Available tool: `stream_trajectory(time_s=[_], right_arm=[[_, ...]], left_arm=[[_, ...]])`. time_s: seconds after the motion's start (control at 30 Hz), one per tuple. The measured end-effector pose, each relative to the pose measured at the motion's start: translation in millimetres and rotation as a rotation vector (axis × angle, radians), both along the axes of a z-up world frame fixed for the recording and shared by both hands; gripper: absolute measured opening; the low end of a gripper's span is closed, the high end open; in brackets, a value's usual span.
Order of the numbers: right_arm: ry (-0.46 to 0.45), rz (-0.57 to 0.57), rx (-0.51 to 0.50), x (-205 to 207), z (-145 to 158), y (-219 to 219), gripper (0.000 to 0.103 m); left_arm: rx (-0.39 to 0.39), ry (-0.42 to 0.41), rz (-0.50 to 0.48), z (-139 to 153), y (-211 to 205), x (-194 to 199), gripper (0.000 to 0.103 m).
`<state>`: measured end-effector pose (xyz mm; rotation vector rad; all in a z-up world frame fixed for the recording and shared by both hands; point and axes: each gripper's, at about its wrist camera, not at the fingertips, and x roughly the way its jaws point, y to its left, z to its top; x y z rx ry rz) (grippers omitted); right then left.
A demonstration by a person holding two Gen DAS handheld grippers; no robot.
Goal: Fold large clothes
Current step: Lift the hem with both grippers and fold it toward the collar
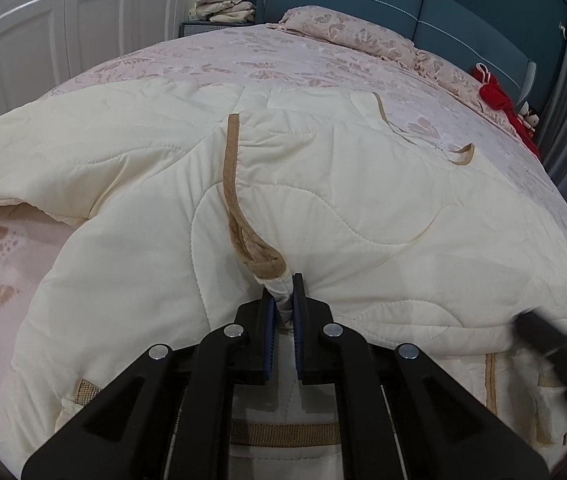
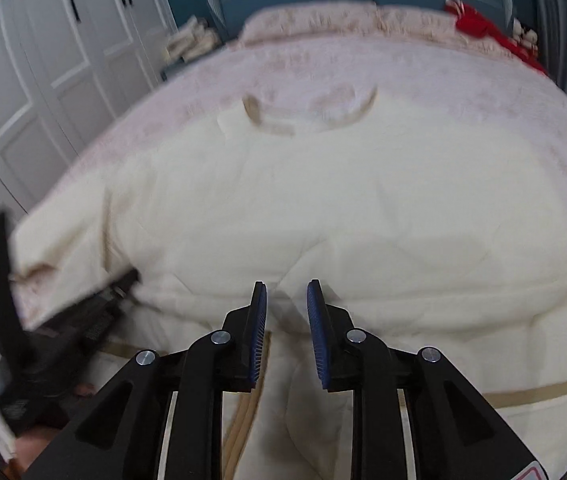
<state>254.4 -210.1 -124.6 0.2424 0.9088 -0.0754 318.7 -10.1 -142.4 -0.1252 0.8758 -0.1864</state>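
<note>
Clothes here means one big cream quilted coat [image 1: 323,208] with tan edging, spread over the pink bedspread [image 1: 267,60] straight ahead of both tongs. The left tongs [image 1: 283,304] are clenched on a bunched bit of the coat's tan-trimmed front edge [image 1: 231,184], the cloth pinched tight between the blue pads. The right tongs [image 2: 286,300] stand released with nothing between them, just above the coat's near hem; that view is smeared, so I can only guess they are heading for a second hold off to the right of the pinched edge.

It looks like an early step, with the coat gathered and straightened and no real fold laid yet. Next, the free tongs need to bite a matching edge or hem, so both can lift and lay the cloth over evenly without dragging the bedspread.

No basket or box shows; beyond the left tongs, a stack of folded linen [image 1: 225,4] rests on a bedside stand.
</note>
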Motion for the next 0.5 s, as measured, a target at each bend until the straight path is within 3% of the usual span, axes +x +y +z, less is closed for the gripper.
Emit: stream_trajectory(time_s=[0.33, 0.4, 0.47, 0.5], right_arm=[[-0.033, -0.009, -0.112, -8, -20, 15, 0.017], [-0.04, -0.009, -0.128, -8, -19, 17, 0.017], [-0.048, -0.011, -0.109, -9, -20, 13, 0.017], [-0.053, -0.012, -0.096, -10, -21, 11, 0.017]], left_arm=[[-0.047, -0.012, 0.001, 0, 4, -2, 0.009], [-0.121, 0.008, 0.016, 6, 16, -2, 0.016], [-0.236, 0.027, 0.053, 20, 45, -9, 0.039], [-0.275, 0.018, 0.074, 28, 62, -12, 0.045]])
